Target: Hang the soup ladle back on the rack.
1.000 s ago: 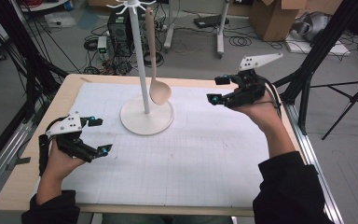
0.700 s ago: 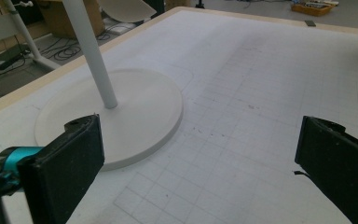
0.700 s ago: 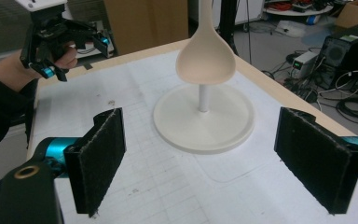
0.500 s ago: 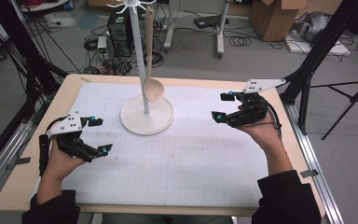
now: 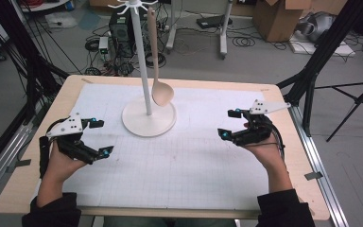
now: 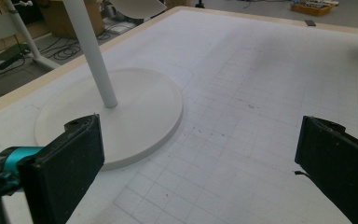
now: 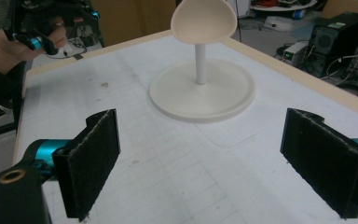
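A wooden bench [image 5: 283,97] carries a white gridded mat [image 5: 179,161] that covers most of its top. Beyond the far edge, on the grey floor, stand a black computer tower [image 5: 119,26] among tangled cables [image 5: 105,56], cardboard boxes [image 5: 276,16] at the upper right, and a black tripod [image 5: 359,101] off to the right

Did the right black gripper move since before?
Yes. The right black gripper came down and toward the person, away from the white round stand base; its empty jaws have been opening.
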Tool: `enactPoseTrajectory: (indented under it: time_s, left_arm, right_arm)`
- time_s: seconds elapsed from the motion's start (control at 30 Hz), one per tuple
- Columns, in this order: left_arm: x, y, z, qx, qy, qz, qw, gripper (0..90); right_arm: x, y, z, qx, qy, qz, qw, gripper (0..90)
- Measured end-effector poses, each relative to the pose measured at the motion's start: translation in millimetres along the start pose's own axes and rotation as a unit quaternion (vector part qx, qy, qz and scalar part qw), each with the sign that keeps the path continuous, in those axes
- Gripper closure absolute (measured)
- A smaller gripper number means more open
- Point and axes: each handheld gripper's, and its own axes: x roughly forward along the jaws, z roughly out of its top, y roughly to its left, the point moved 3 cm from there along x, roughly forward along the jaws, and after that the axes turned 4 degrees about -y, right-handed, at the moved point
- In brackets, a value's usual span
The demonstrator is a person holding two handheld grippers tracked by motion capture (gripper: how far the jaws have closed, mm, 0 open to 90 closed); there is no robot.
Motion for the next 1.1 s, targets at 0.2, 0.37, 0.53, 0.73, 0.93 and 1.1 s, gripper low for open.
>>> enactPoseTrajectory:
  time_s: [0.2, 0.37, 0.53, 0.73, 0.93, 1.1]
  left_arm:
    - [2.5, -0.7, -1.3, -0.001, 0.004, -0.002, 1.0, 1.7]
    - [5.4, -0.7, -3.9, -0.002, 0.011, -0.004, 0.9999, 1.7]
    - [8.5, -0.6, -5.8, -0.005, 0.014, -0.007, 0.9999, 1.7]
    - [7.0, 0.3, -5.2, -0.007, 0.008, -0.006, 0.9999, 1.7]
    - [4.2, 1.2, -4.3, -0.007, 0.002, -0.004, 1.0, 1.7]
    - [7.4, 1.4, -5.0, -0.005, 0.006, -0.008, 0.9999, 1.7]
  right_arm:
    - [-1.3, -2.3, -30.1, 0.02, 0.014, -0.021, 0.9995, 7.2]
    - [1.0, -4.1, -47.2, 0.031, 0.015, -0.03, 0.9989, 2.5]
    - [3.8, -6.6, -62.5, 0.046, 0.015, -0.026, 0.9985, 2.0]
    - [6.0, -12.4, -68.5, 0.044, 0.024, -0.034, 0.9982, 1.2]
    - [4.7, -14.3, -70.4, 0.051, 0.026, -0.035, 0.9978, 1.2]
    - [5.0, -14.9, -71.1, 0.052, 0.029, -0.038, 0.9975, 1.2]
